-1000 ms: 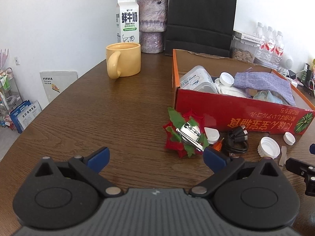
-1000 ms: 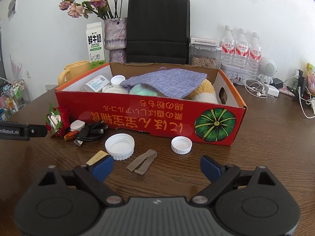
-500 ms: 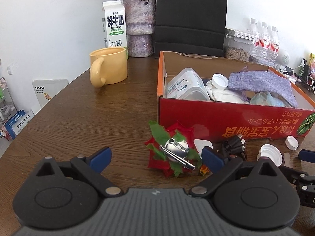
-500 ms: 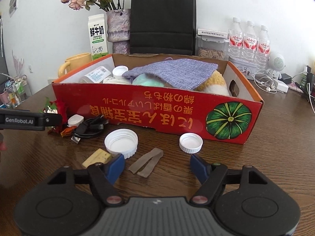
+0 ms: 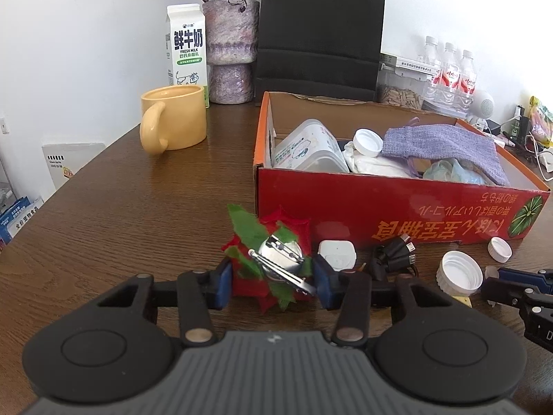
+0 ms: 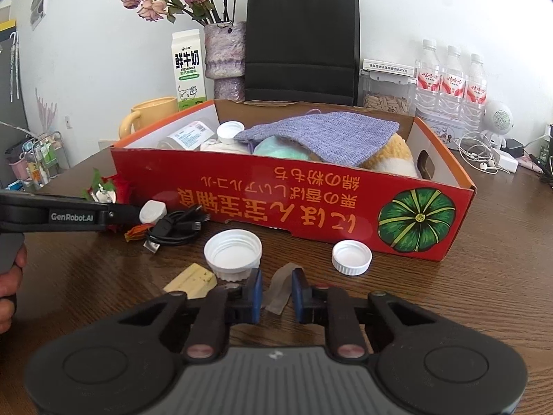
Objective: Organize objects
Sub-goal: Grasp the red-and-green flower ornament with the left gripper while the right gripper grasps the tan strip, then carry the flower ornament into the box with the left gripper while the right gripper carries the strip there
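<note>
1. The left tool [image 5: 271,282] sits low on the desk [image 5: 121,214] with its blue pads on either side of the red fabric flower [image 5: 266,259]. The jaws are partly closed around it; whether the pads already press the petals I cannot tell.
2. The flower lies just in front of the red box [image 5: 397,211], at its left corner, beside a white plug [image 5: 337,254] and a black cable [image 5: 394,259].
3. It looks light and soft. The cloth petals and green leaves should crush easily, while the metal clip [image 5: 281,263] on top is stiff and probably slick.
4. A hold across the petal mass under the clip seems best; pinching only a leaf risks it slipping out.
5. The right tool [image 6: 274,297] has its jaws narrowed around a translucent tan strip [image 6: 281,287] lying flat on the desk, not visibly clamped.
6. That strip seems thin, limp and nearly weightless, so it likely needs an edge pinch close to the desk.
7. Two white caps [image 6: 232,250] [image 6: 352,256] and a yellow wedge [image 6: 191,280] lie nearby.
</note>
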A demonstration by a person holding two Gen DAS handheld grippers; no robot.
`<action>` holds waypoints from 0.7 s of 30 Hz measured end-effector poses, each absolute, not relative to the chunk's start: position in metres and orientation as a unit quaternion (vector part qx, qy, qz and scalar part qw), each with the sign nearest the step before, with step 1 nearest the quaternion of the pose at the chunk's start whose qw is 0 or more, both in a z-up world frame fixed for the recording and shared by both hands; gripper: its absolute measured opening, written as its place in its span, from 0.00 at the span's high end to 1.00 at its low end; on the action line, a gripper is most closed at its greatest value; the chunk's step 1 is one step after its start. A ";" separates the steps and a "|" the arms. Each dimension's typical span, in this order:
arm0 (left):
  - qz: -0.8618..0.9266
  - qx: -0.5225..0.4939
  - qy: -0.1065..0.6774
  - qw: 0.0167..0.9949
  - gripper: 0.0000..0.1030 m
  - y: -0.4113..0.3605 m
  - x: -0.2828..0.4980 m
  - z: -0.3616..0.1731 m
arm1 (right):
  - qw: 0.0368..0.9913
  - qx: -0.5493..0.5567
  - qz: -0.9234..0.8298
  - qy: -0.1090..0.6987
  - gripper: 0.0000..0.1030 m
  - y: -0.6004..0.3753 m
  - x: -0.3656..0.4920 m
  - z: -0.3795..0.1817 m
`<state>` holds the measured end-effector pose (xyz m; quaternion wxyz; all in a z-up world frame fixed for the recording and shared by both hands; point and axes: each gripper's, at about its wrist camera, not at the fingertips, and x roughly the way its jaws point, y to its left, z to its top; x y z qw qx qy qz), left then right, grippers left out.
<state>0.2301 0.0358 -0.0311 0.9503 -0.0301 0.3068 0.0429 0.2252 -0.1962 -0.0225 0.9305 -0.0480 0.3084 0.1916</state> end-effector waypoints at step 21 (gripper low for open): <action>0.036 -0.047 0.269 0.961 0.54 0.038 0.182 0.002 | 0.950 -0.022 0.186 0.249 0.96 -0.210 0.195 0.000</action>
